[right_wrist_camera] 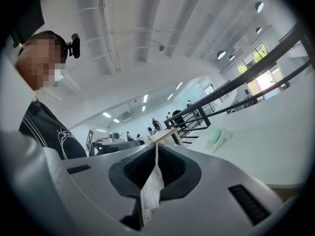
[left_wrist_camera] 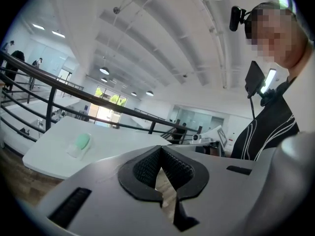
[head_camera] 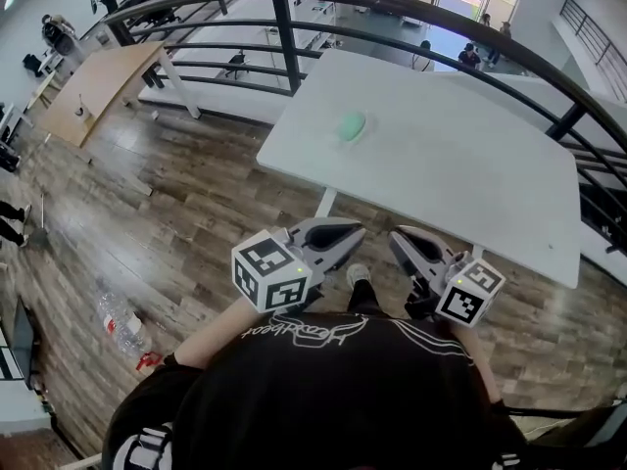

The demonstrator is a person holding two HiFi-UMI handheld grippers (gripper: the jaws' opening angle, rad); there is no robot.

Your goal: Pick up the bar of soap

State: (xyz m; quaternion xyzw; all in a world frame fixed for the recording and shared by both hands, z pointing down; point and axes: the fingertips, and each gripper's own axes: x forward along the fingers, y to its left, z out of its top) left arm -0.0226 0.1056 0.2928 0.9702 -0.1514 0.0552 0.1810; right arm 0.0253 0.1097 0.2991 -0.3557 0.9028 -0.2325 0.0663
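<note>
A pale green bar of soap (head_camera: pixel 352 125) lies on a small white dish near the left end of the white table (head_camera: pixel 460 164). Both grippers are held close to my chest, short of the table's near edge and well away from the soap. The left gripper (head_camera: pixel 353 232) is shut with nothing in it. The right gripper (head_camera: pixel 398 236) is shut and empty too. In the left gripper view the soap (left_wrist_camera: pixel 81 142) sits far off to the left beyond the closed jaws (left_wrist_camera: pixel 160 149). The right gripper view has the soap (right_wrist_camera: pixel 217 137) far off to the right of its closed jaws (right_wrist_camera: pixel 156 146).
A black metal railing (head_camera: pixel 294 37) curves behind and around the table. A wooden table (head_camera: pixel 93 86) stands at the back left. On the wood floor at the left lies a plastic bottle (head_camera: pixel 120 322). People move about on a lower level in the distance.
</note>
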